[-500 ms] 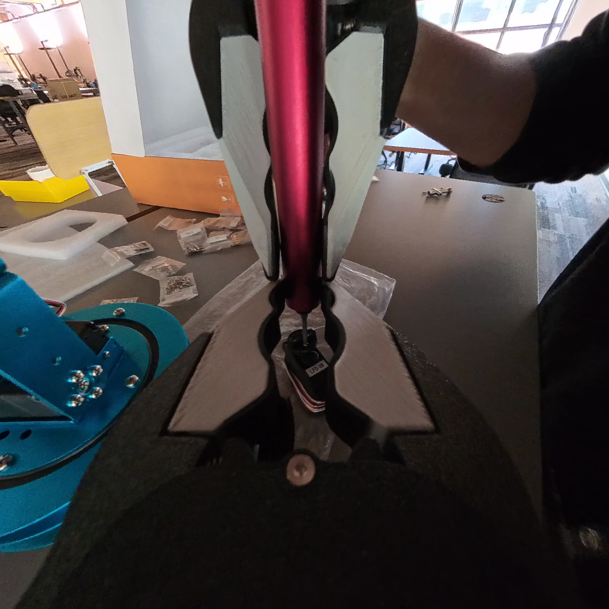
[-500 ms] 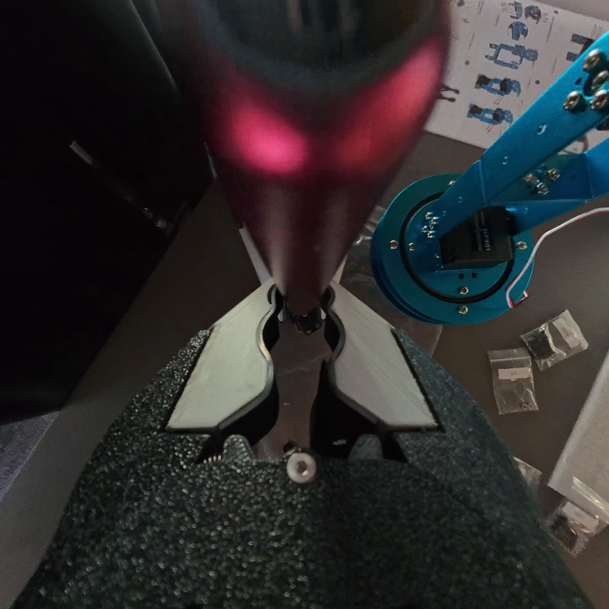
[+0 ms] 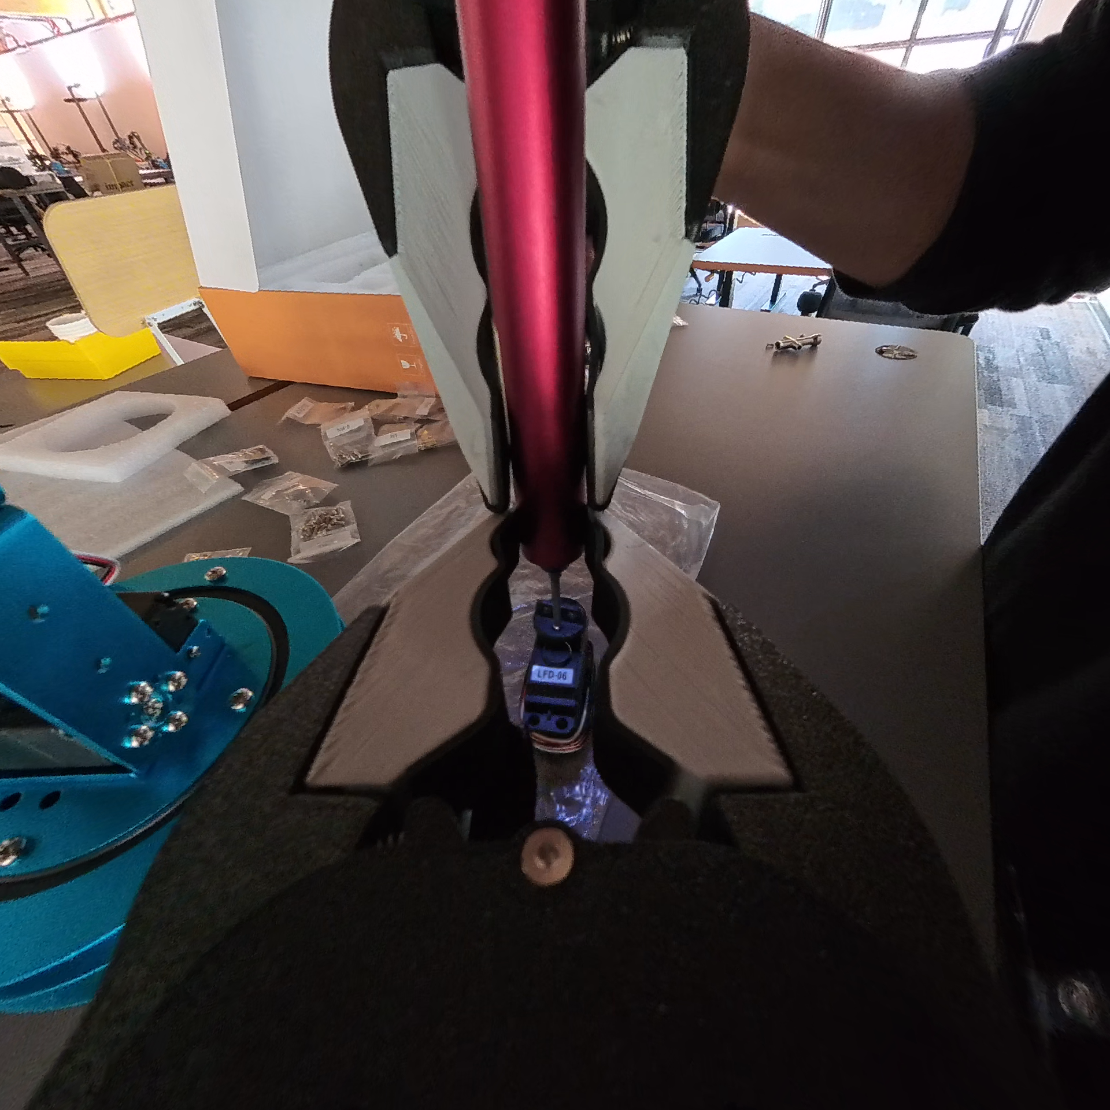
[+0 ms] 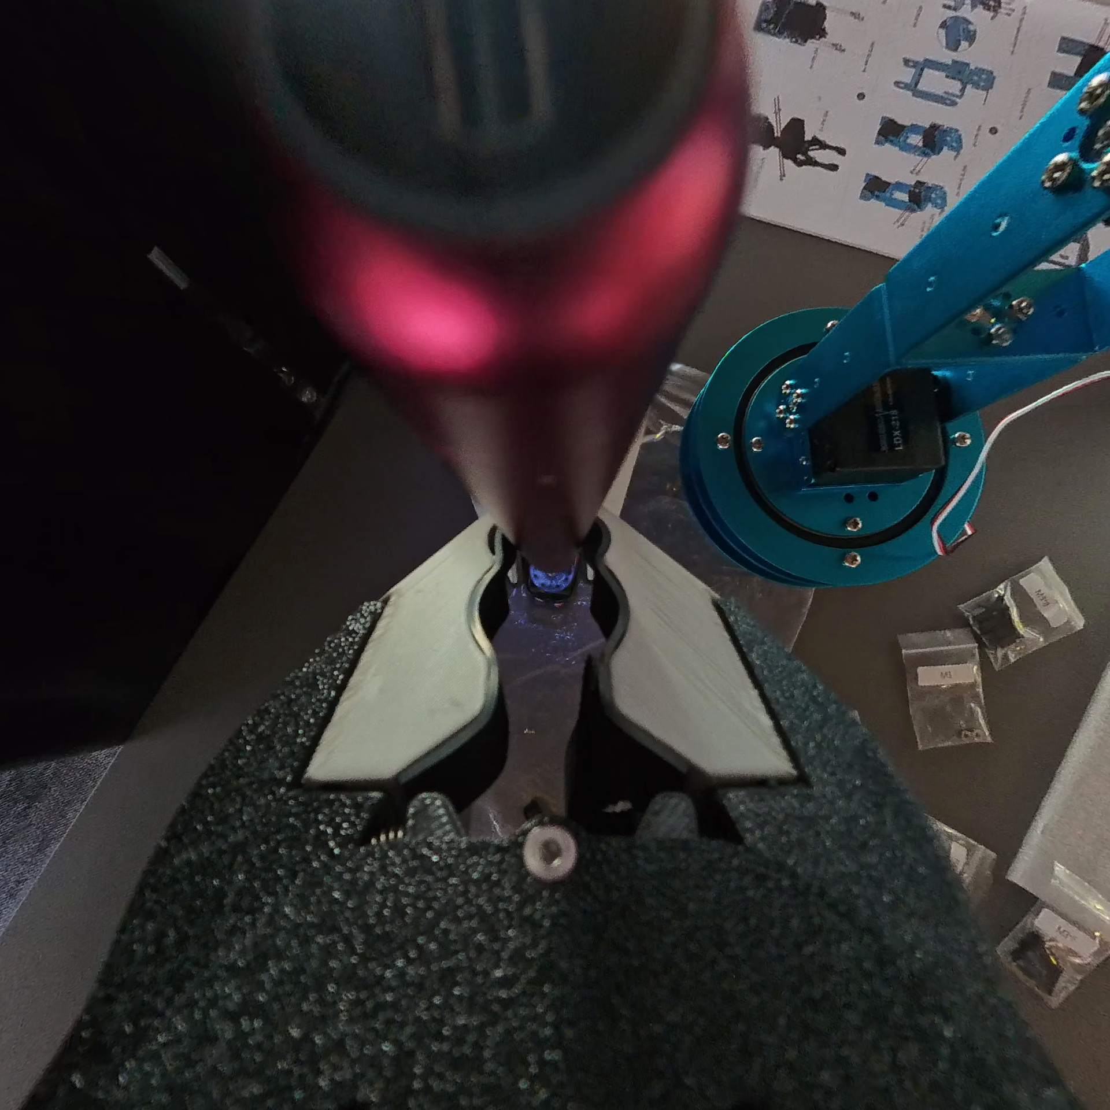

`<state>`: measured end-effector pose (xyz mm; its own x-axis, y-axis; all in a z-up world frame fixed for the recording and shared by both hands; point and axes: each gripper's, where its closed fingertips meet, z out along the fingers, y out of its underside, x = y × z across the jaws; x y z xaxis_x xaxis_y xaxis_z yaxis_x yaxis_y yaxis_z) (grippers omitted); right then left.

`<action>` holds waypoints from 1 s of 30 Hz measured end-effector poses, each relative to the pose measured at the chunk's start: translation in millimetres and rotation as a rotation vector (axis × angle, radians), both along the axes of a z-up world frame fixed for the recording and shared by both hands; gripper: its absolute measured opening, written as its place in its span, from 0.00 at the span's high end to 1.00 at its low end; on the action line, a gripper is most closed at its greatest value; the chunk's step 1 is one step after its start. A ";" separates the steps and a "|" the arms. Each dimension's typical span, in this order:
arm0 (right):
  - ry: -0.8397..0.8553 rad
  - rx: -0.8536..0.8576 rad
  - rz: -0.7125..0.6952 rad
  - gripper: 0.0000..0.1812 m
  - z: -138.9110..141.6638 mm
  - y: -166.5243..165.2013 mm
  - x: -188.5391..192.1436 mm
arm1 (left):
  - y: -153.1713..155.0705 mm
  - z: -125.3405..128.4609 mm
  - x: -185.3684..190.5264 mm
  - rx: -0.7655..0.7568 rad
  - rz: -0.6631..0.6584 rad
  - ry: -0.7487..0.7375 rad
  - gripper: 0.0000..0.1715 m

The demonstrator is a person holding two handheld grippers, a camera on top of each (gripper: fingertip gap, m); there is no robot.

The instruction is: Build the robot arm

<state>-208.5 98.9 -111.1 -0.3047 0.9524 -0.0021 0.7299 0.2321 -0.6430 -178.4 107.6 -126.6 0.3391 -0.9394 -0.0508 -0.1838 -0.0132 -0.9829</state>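
My right gripper [image 4: 546, 537] is shut on a red pen-shaped screwdriver [image 4: 516, 300] and holds it upright, bit down. In the left wrist view it comes down from above [image 3: 549, 504] with the screwdriver [image 3: 528, 270]. The thin bit touches the top of a small black servo [image 3: 555, 697] lying on a clear plastic bag [image 3: 661, 516]. My left gripper [image 3: 552, 531] is closed around the screwdriver's lower end, and its pads look to touch it. The servo lies below its fingers. In the right wrist view the servo [image 4: 549, 581] glows bluish under the tip.
A blue metal robot arm on a round base [image 3: 90, 721] [image 4: 841, 468] stands close by. Small bags of screws [image 3: 324, 522] [image 4: 943, 691], white foam [image 3: 90, 432], an orange-and-white box [image 3: 300, 324] and a printed sheet [image 4: 871, 120] lie on the dark table [image 3: 811, 480]. A person's arm [image 3: 841, 168] reaches in. My two grippers' fingertips are within a few centimetres of each other.
The servo now sits straighter under the bit, and a bluish light falls on it and the plastic. Both grippers have stayed almost still.
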 end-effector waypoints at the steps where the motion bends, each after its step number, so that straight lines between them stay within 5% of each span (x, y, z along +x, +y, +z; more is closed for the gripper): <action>1: 0.001 -0.005 -0.002 0.87 0.0 0.3 -0.2 | 0.1 0.1 -0.1 -0.001 -0.003 0.001 0.88; 21: -0.008 0.011 0.020 0.87 -0.7 0.8 3.1 | 0.2 -0.5 1.3 -0.012 -0.013 -0.004 0.88; 30: -0.159 0.071 0.054 0.86 -4.6 6.1 16.9 | 1.8 -1.6 6.1 -0.027 -0.033 -0.009 0.88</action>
